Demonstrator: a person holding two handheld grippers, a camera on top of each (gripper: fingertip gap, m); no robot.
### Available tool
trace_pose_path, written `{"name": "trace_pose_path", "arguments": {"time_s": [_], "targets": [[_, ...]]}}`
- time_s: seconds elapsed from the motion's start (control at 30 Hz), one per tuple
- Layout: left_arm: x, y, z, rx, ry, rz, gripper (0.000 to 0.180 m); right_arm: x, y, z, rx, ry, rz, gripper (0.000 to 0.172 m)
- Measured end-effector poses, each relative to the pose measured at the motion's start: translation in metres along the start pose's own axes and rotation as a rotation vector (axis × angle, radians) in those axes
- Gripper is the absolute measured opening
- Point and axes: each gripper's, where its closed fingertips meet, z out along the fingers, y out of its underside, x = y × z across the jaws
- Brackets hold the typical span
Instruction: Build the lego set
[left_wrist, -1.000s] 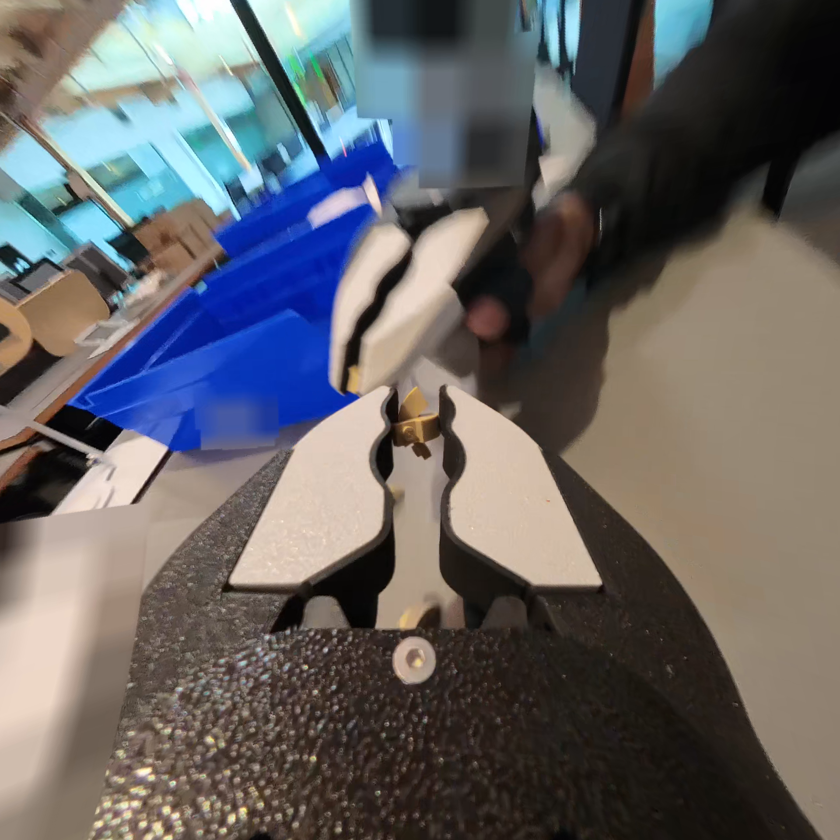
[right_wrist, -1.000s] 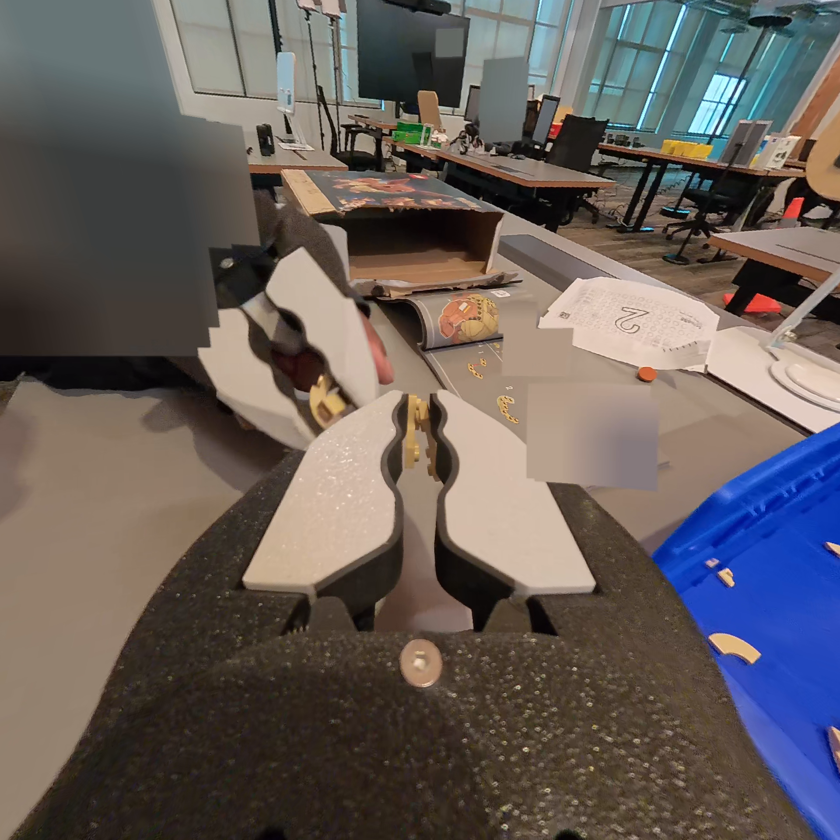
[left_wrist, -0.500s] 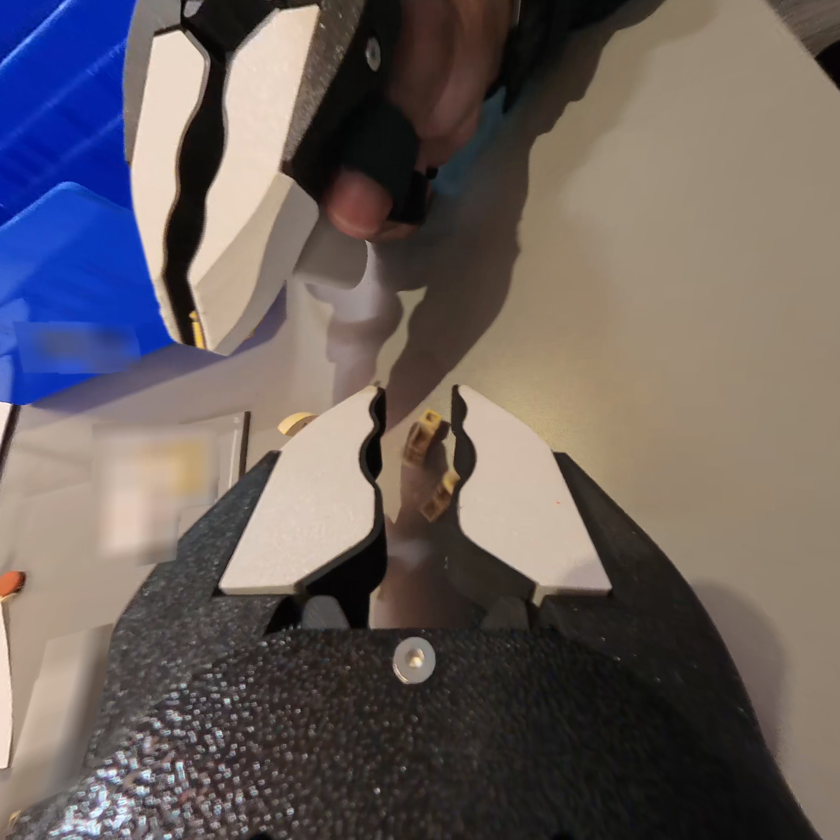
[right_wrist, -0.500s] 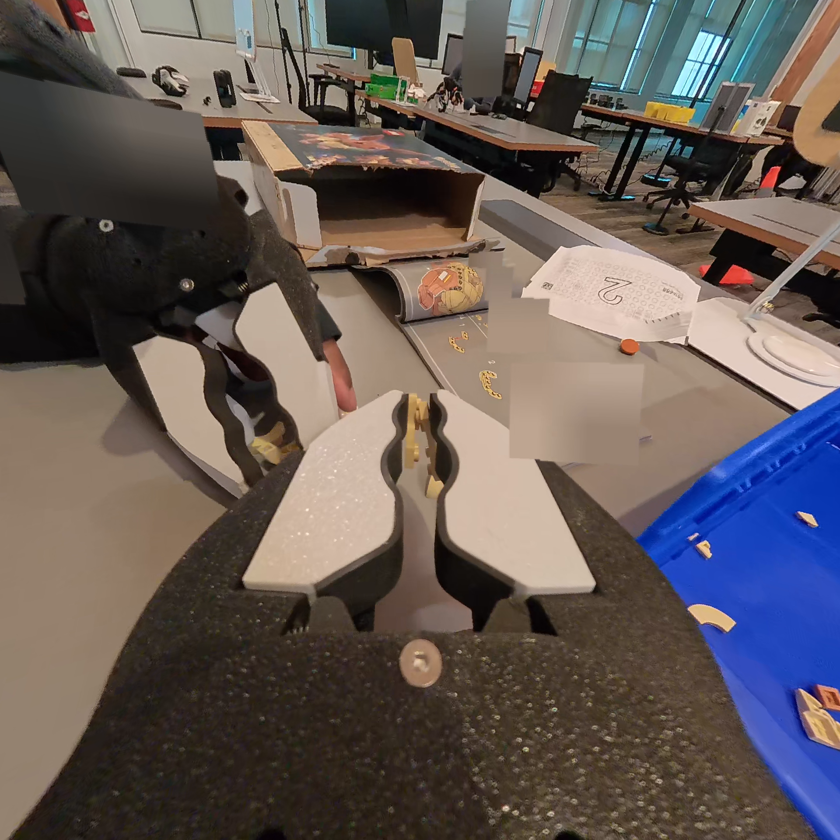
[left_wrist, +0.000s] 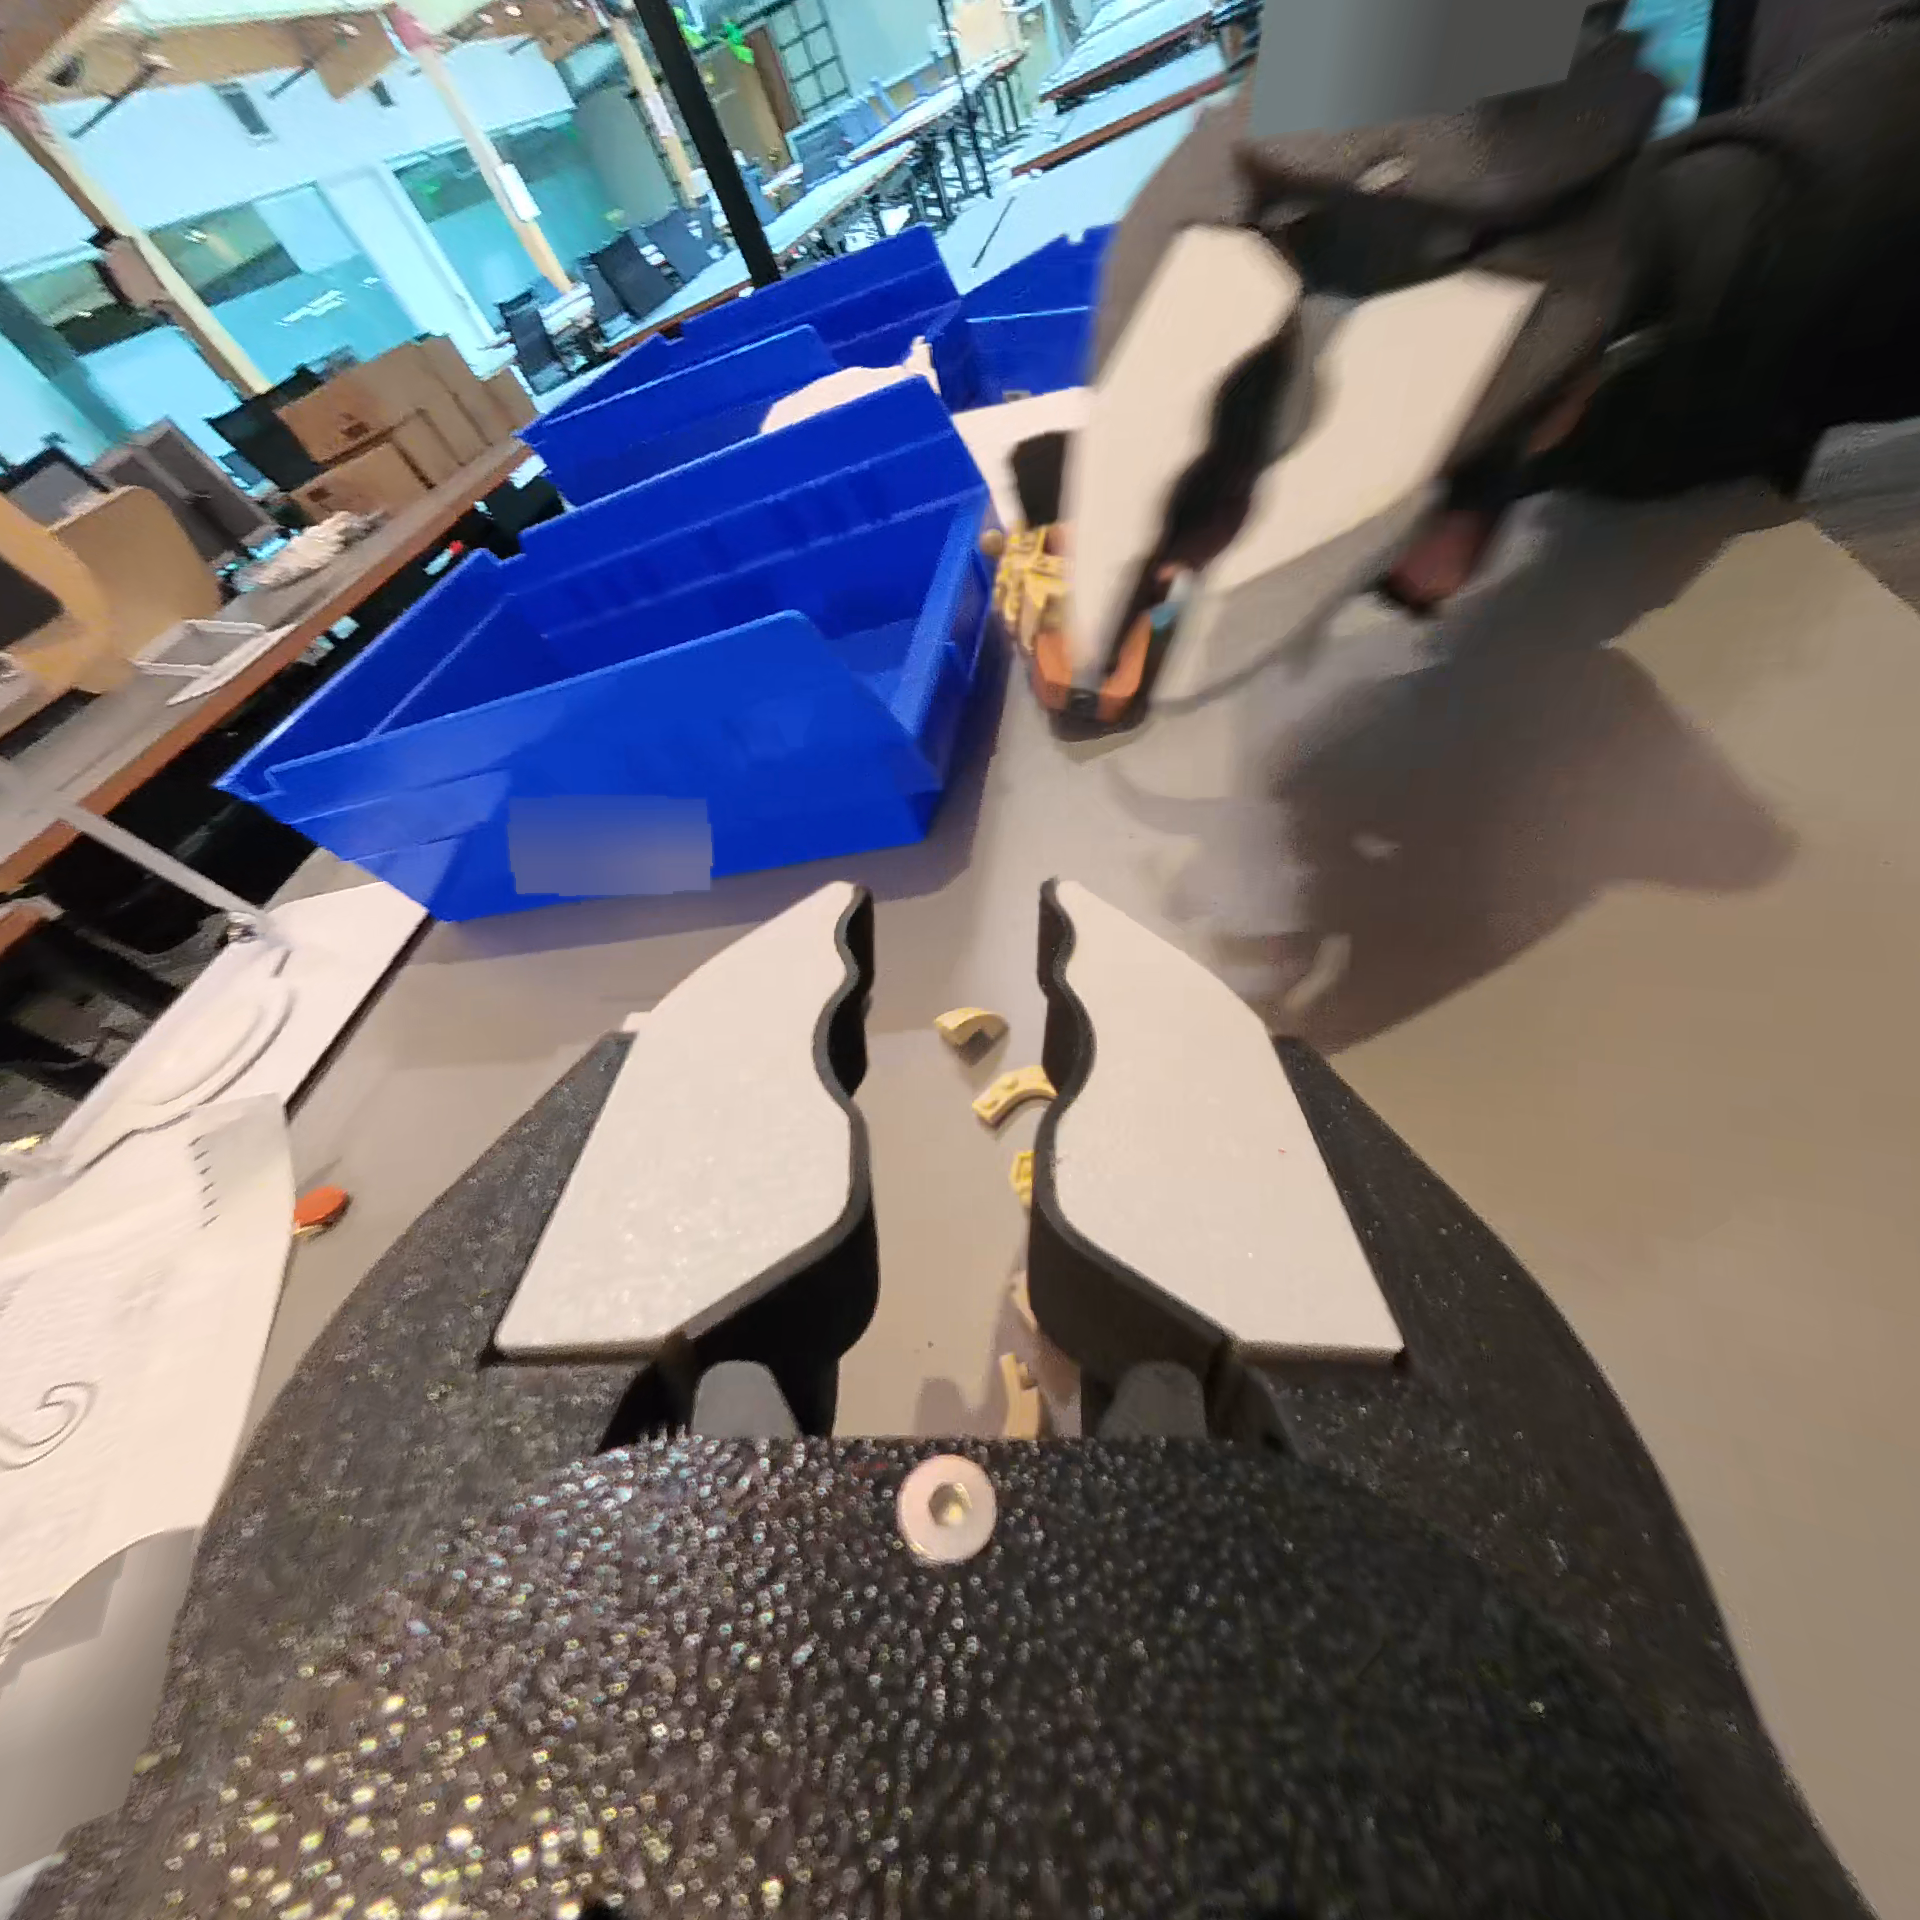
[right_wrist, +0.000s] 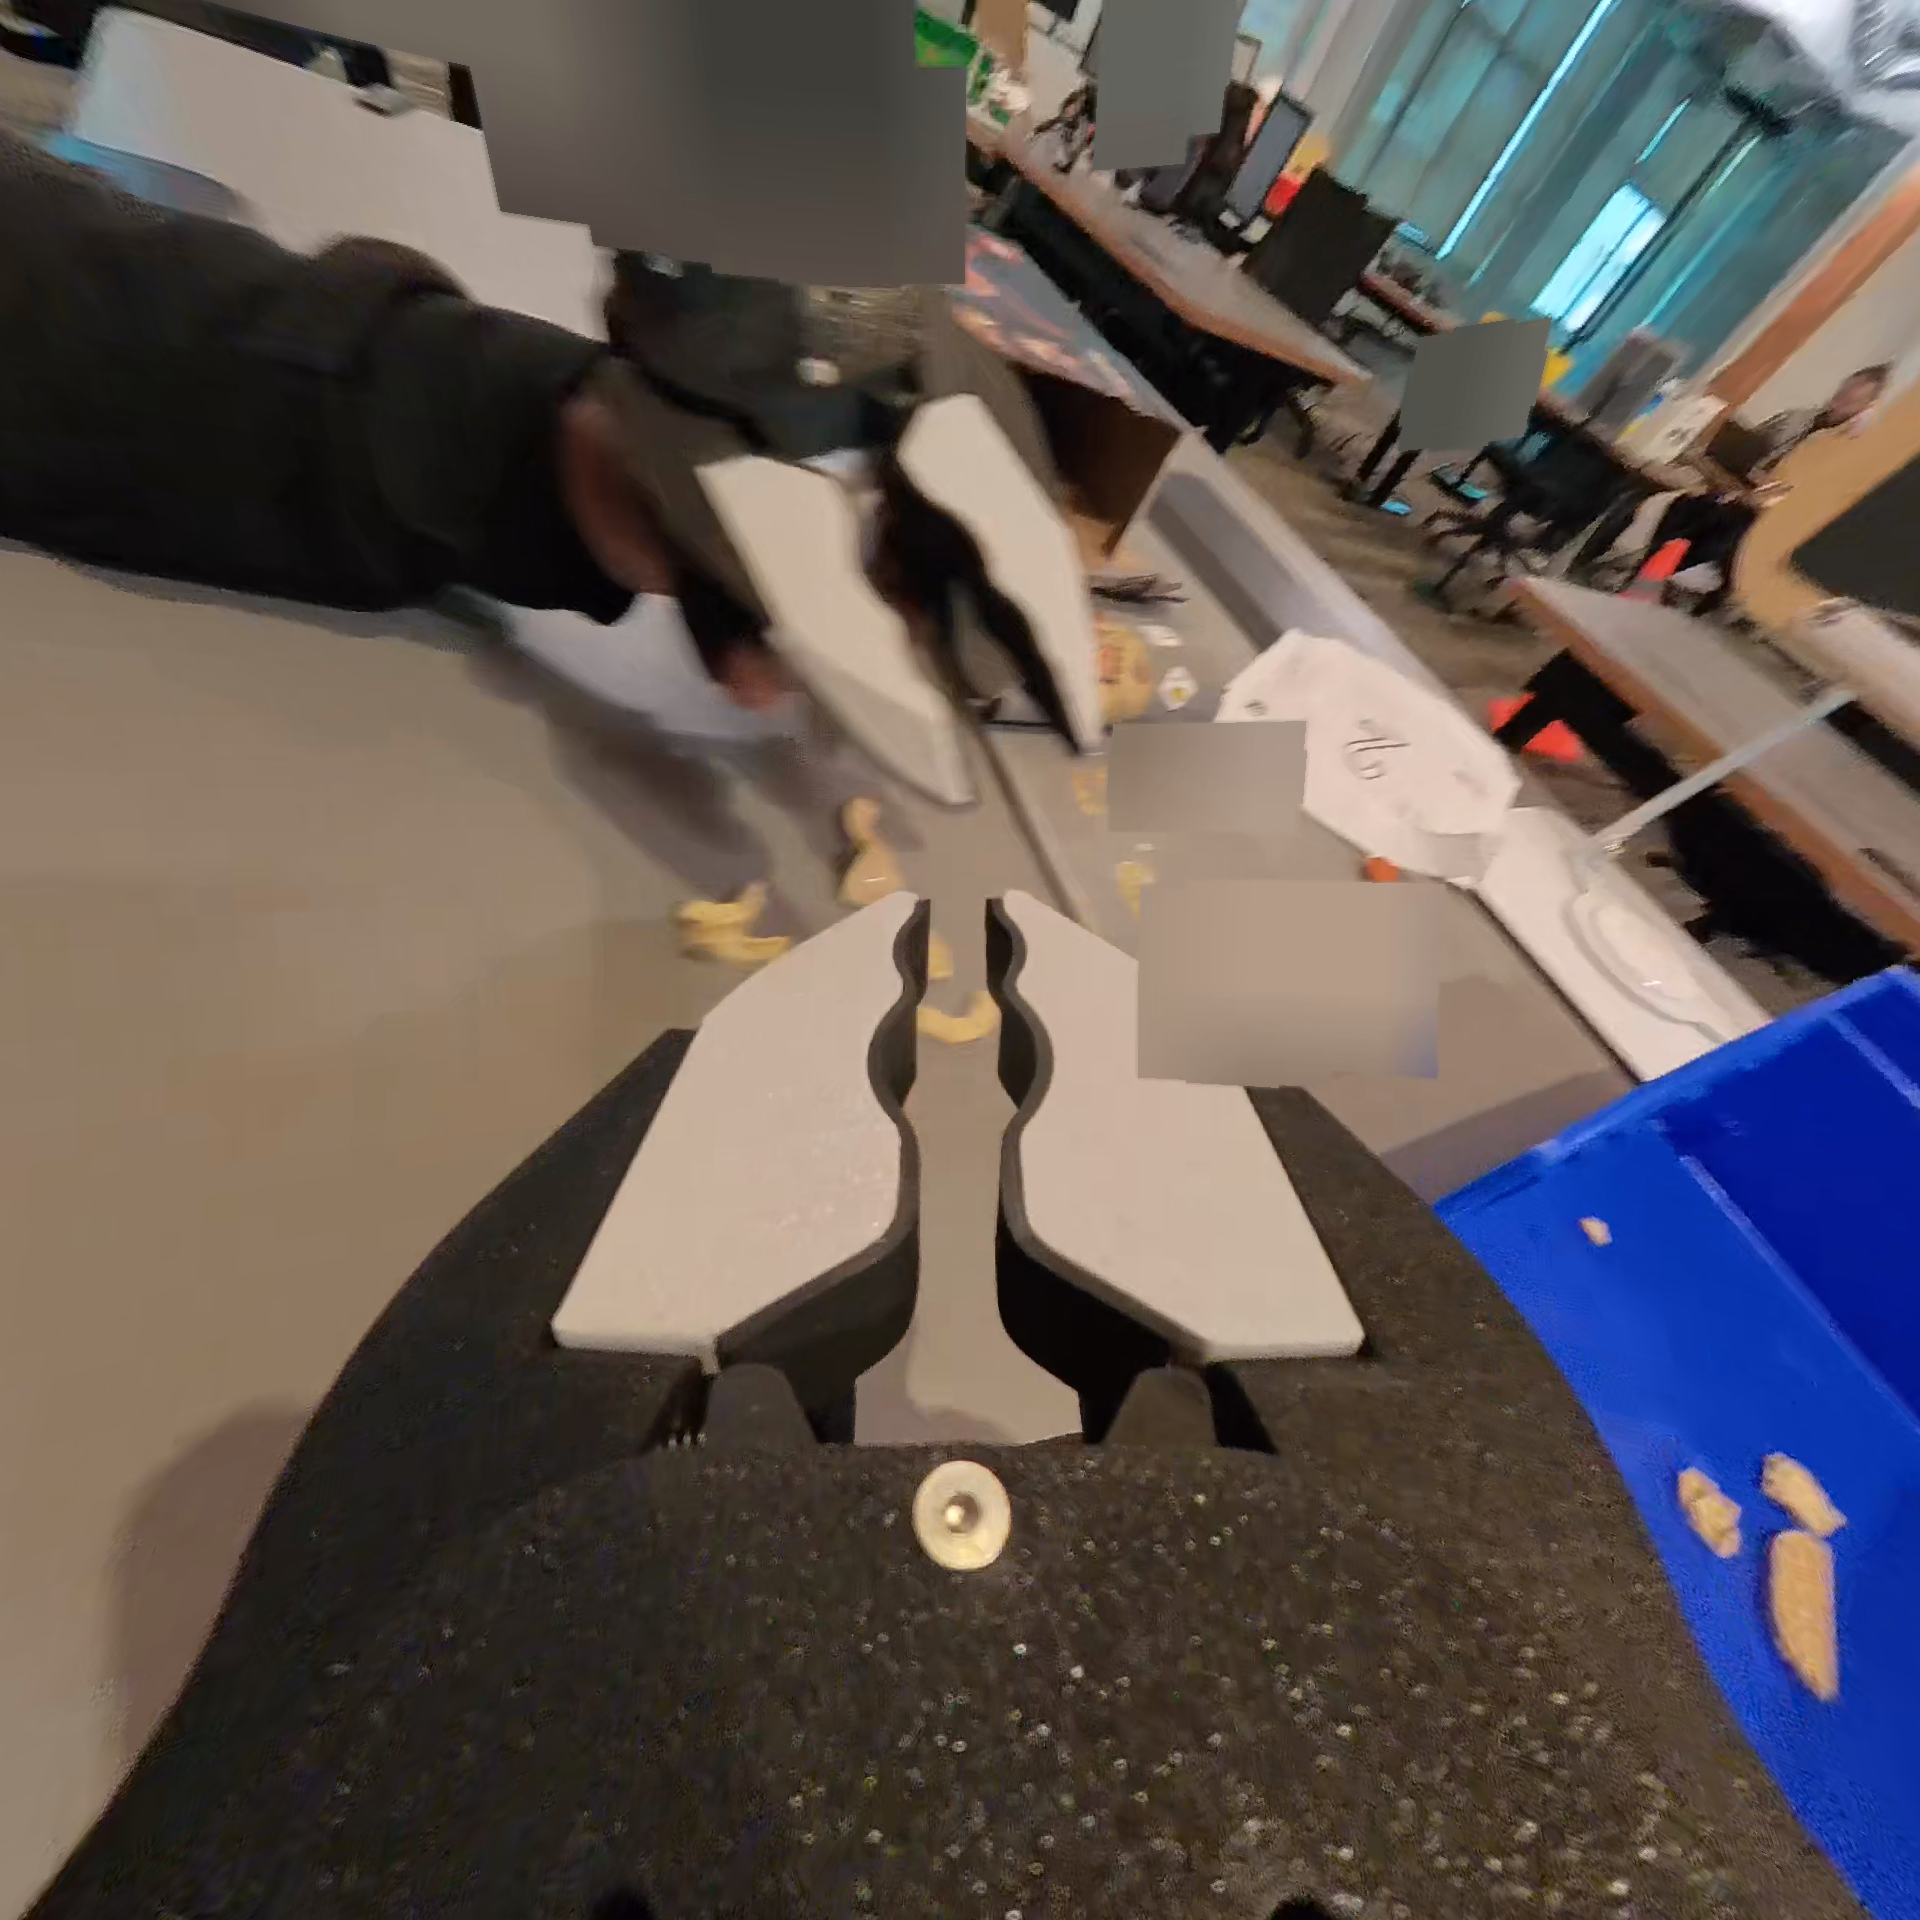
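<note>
1. tan pieces (left_wrist: 970, 1030): small curved building pieces lie loose on the grey table (left_wrist: 1558, 1195), several of them directly under and between the fingers of the left gripper (left_wrist: 953, 914).
2. left gripper: fingers stand apart with a clear gap; the pieces seen in the gap rest on the table below, one at the inner edge of the right finger (left_wrist: 1164, 1143). nothing is clamped. grasp is bare.
3. right gripper (right_wrist: 956, 909): fingers stand a little apart, a narrow gap between them. a curved tan piece (right_wrist: 956, 1018) shows through the gap lying on the table; the pads do not press on it. grasp is bare.
4. from the right wrist view, more tan pieces (right_wrist: 727, 930) are scattered on the table ahead and to the left of the right gripper, apart from its fingertips.
5. blue bin (left_wrist: 644, 727): stands on the table ahead and to the left of the left gripper; further blue bins are behind it. in the right wrist view a blue bin (right_wrist: 1714, 1247) sits to the right of the right gripper with a few tan pieces (right_wrist: 1803, 1621) on its floor.
6. in the left wrist view the right gripper, blurred, points down near an orange and black object (left_wrist: 1101, 675) and a cluster of tan parts (left_wrist: 1029, 582) beside the bin; contact cannot be told.
7. white printed paper (right_wrist: 1392, 748) lies on the table beyond the right gripper; an opened cardboard box (right_wrist: 1101, 457) stands behind the left gripper.
8. a dark sleeve (right_wrist: 260, 416) leads to the hand on the left gripper.
</note>
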Motion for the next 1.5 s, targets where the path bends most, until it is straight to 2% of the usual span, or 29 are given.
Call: {"name": "trace_pose_path", "arguments": {"time_s": [0.07, 0.17, 0.3, 0.63, 0.73, 0.87, 1.2, 1.27, 1.4, 1.5], "targets": [[-0.004, 0.002, -0.001, -0.006, -0.02, 0.002, 0.029, -0.04, 0.0, -0.019, -0.02, -0.085, 0.024, 0.01], [-0.005, 0.004, 0.0, -0.017, -0.03, 0.002, 0.028, -0.105, 0.019, -0.049, -0.132, -0.212, 0.02, 0.012], [-0.003, 0.005, 0.003, -0.023, -0.024, 0.001, 0.028, -0.159, 0.043, -0.077, -0.239, -0.26, 0.026, 0.014], [-0.013, 0.006, -0.008, -0.019, -0.065, 0.005, 0.027, -0.179, 0.058, -0.068, -0.378, -0.281, 0.057, 0.017], [-0.019, 0.006, -0.014, -0.016, -0.081, -0.004, 0.027, -0.168, 0.065, -0.063, -0.437, -0.224, 0.076, 0.0], [-0.024, 0.007, -0.019, -0.015, -0.092, -0.011, 0.026, -0.157, 0.069, -0.058, -0.475, -0.211, 0.075, 0.0], [-0.041, 0.009, -0.034, 0.003, -0.153, -0.033, 0.026, -0.079, 0.091, -0.038, -0.532, -0.027, 0.093, 0.002], [-0.048, 0.01, -0.038, 0.012, -0.191, -0.034, 0.026, -0.056, 0.081, -0.032, -0.463, 0.027, 0.092, 0.004], [-0.069, 0.012, -0.047, 0.059, -0.344, -0.014, 0.026, 0.008, 0.04, -0.006, -0.191, 0.144, 0.166, 0.013], [-0.078, 0.023, -0.053, 0.085, -0.45, 0.001, 0.026, 0.044, 0.022, 0.023, -0.007, 0.158, 0.251, 0.018]]}}
